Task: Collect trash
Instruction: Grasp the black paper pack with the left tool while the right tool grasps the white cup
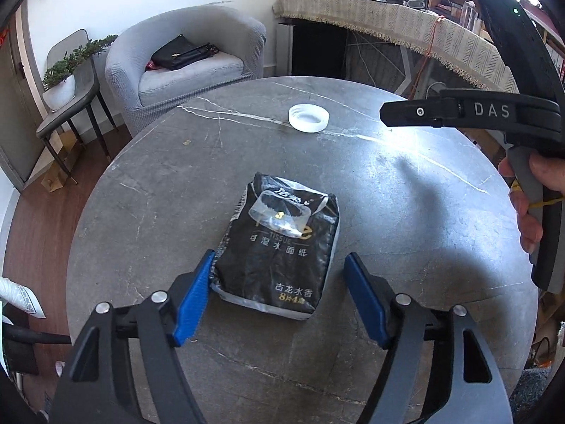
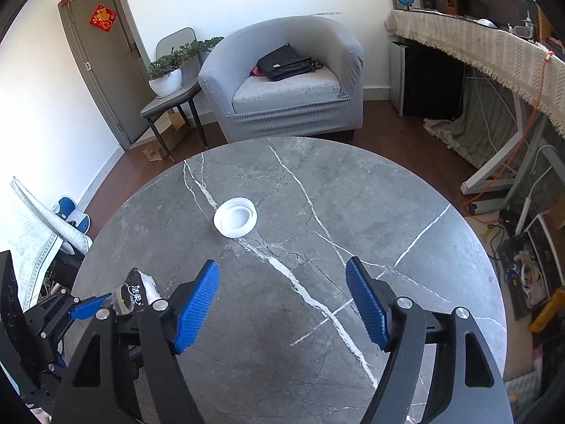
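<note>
Black and crinkly, the tissue pack point(image 1: 279, 251) lies mid-desk point(image 1: 406, 219) between the left gripper's point(image 1: 279, 295) jaws, one pad touching its edge and the other just clear, so nothing is clamped yet. If they close off-centre, I judge the slick wrapper could skid or the soft pack fold and slip out. Beyond it the right gripper point(image 2: 282, 304) hangs released and empty, aimed near the white lid point(image 2: 235, 217).

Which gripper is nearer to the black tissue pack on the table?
Left. The left gripper straddles the black tissue pack, its left pad at the pack's edge. The right gripper is off to the side, open over bare marble table.
</note>
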